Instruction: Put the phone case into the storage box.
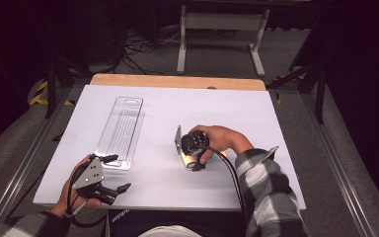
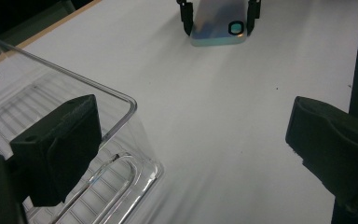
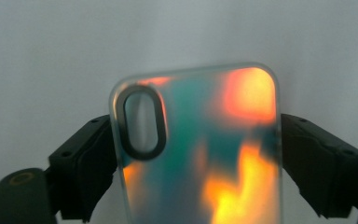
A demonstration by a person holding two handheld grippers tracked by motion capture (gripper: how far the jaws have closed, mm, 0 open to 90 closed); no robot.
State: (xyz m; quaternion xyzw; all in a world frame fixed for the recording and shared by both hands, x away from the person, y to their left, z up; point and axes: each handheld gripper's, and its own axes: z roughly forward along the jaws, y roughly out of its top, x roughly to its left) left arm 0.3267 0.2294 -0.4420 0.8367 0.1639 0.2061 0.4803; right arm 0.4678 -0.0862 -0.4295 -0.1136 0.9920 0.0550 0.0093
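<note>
An iridescent phone case [image 3: 205, 154] with an oval camera cut-out sits between the jaws of my right gripper [image 3: 200, 163], which is shut on its two long sides. From above, the right gripper [image 1: 193, 150] holds the phone case [image 1: 187, 159] low at the middle of the white table [image 1: 237, 108]; I cannot tell if it touches. The left gripper view shows the phone case [image 2: 219, 25] far off. My left gripper [image 1: 118, 173] is open at the front left, its jaws wide apart with nothing between them. One jaw overlaps the near corner of a clear plastic packaging tray [image 2: 37, 93].
The clear tray [image 1: 121, 129] lies lengthwise on the left half of the table. A wooden strip [image 1: 177, 81] runs along the far edge. Beyond it stand a grey metal stand [image 1: 222, 22] and cables [image 1: 138, 47] on the floor.
</note>
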